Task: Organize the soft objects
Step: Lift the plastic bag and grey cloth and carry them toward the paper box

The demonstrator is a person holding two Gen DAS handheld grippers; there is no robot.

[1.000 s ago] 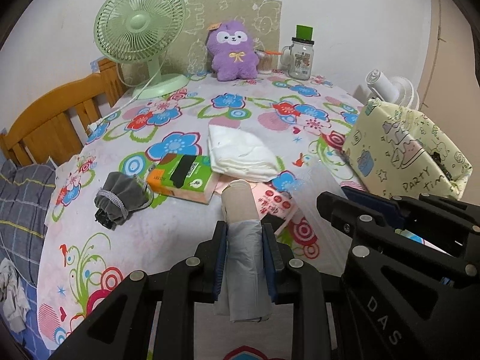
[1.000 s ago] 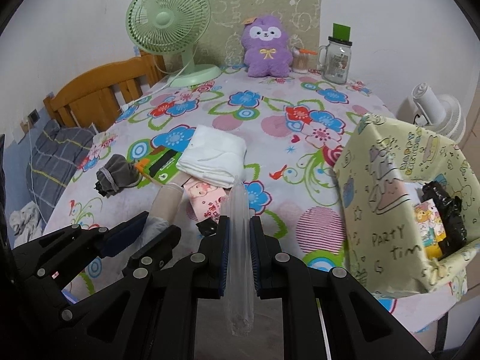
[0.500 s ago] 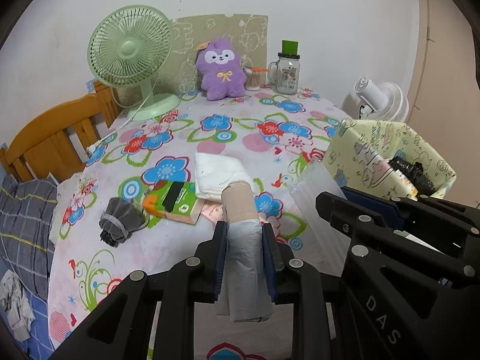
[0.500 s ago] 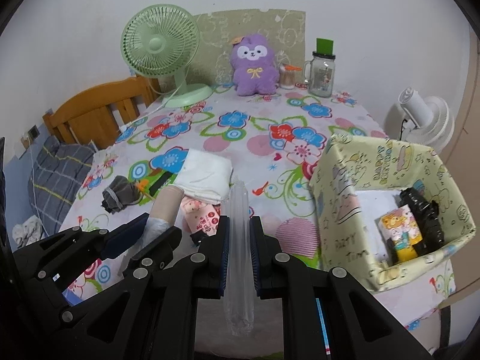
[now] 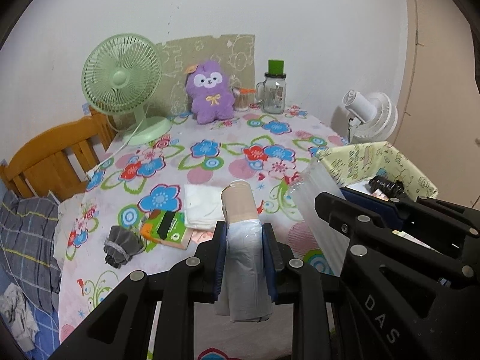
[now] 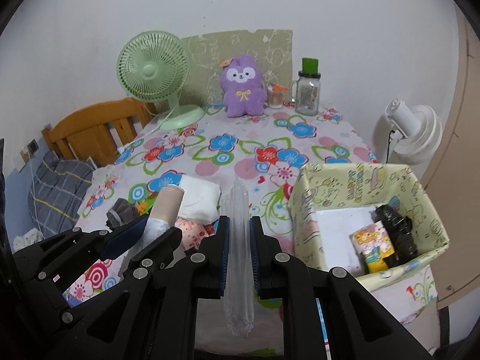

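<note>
Both sets of jaws were clamped tight: the left gripper [image 5: 243,258] held a roll [image 5: 242,228] whose bare tan core stuck out ahead of a grey plastic-film wrap, the right gripper [image 6: 239,241] pinched a flattened clear plastic sheet [image 6: 238,240] that seemed to run from that roll. Both were held in the air above the near edge of the tabletop [image 6: 240,138], just left of the patterned storage box [image 6: 369,177].

Risks, judged: the film looked thin and slippery, so it could slide out of the right jaws or tear if the two hands pulled apart unevenly. The roll could twist in the left jaws and unspool. Swinging toward the box could clip its soft wall and tip it off the tabletop edge, where it sat close.

Tabletop: floral cloth, cluttered. Folded white cloth [image 5: 204,207], green-orange tissue pack [image 5: 166,225], grey drawstring pouch [image 5: 121,244] not yet put away. Box already held a yellow packet [image 6: 373,246] and a black bundle [image 6: 396,228]. At the back stood a green fan [image 5: 123,78], purple plush toy [image 5: 210,93], glass mug jar [image 5: 274,93]. White wall, wooden chair [image 5: 57,156] left, white fan [image 6: 411,132] right.
</note>
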